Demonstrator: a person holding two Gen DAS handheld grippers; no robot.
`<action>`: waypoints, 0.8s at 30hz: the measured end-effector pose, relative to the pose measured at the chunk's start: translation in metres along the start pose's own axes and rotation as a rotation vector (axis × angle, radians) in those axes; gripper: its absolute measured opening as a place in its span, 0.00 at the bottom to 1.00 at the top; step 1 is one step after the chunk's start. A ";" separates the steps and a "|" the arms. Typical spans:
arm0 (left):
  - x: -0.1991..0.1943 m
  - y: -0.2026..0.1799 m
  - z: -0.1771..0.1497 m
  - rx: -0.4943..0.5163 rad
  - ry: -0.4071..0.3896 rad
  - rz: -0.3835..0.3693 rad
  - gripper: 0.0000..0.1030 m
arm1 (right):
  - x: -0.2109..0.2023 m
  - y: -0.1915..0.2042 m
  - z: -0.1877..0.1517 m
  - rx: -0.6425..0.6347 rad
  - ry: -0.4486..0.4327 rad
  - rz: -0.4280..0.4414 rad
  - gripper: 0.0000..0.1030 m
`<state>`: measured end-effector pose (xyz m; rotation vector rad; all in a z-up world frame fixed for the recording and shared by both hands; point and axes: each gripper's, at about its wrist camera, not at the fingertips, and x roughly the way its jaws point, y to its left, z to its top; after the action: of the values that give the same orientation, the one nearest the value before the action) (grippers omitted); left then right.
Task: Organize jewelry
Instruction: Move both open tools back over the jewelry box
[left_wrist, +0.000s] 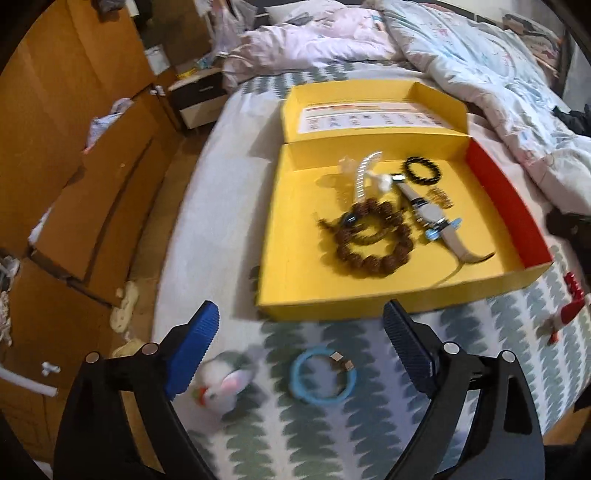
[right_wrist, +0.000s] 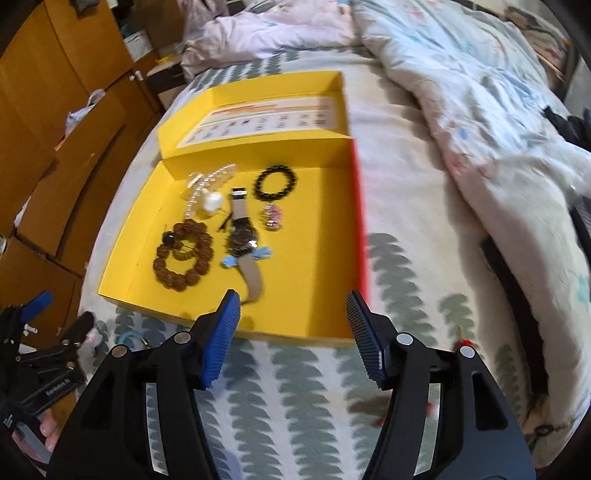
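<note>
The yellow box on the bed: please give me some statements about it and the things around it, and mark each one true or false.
1. The yellow box lies open with its lid folded back. True.
2. The brown bead bracelet lies on the bedsheet outside the box. False: it lies inside the box.
3. A blue ring-shaped bracelet lies on the bedsheet, outside the box. True.
4. The left tongs are shut on the blue bracelet. False: they are open and hold nothing.
5. The black bead bracelet is inside the box. True.
6. The right tongs grip the watch. False: they are open and empty.
</note>
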<state>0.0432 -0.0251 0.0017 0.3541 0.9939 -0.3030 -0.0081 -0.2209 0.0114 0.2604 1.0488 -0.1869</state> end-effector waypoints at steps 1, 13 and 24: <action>0.003 -0.003 0.003 0.003 0.007 -0.002 0.87 | 0.005 0.004 0.005 -0.005 0.005 -0.001 0.61; 0.078 -0.030 0.050 0.021 0.141 -0.037 0.87 | 0.059 0.016 0.064 0.014 0.037 0.071 0.61; 0.121 -0.025 0.050 -0.014 0.253 -0.080 0.79 | 0.125 0.017 0.074 0.010 0.152 0.021 0.56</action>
<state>0.1334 -0.0791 -0.0804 0.3458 1.2604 -0.3285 0.1187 -0.2301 -0.0605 0.2984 1.1957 -0.1558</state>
